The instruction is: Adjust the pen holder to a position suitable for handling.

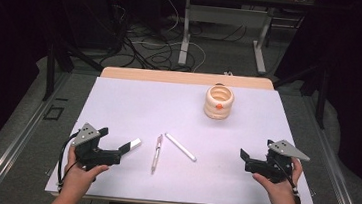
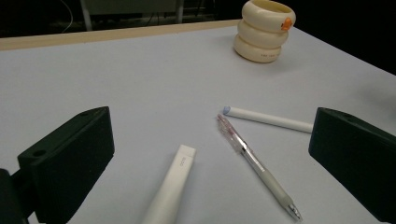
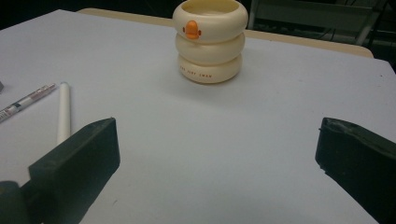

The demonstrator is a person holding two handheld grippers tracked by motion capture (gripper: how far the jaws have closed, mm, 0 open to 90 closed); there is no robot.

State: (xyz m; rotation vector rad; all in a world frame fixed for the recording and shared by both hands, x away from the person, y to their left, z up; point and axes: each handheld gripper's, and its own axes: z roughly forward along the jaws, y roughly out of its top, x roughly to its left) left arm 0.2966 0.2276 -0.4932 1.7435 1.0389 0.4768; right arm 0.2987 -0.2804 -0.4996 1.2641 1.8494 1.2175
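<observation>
High view has my left gripper parked right at the near end of the flat white marker-like stick, jaws spread wide with nothing in them yet; from the left gripper view that stick lies between the jaws, pointing away from me. My right gripper is just as wide open and empty, hovering over bare table well off to the right. Risk as I see it: the stick is low and flat, so closing too high could just skate it forward into the clear pen and the white pen beside it (they're all close together). The cream ringed duck cup stands upright toward the far right. Surface is a smooth white sheet on a wood-edged table; beyond it, dark room, cables on the floor, another desk's legs.
</observation>
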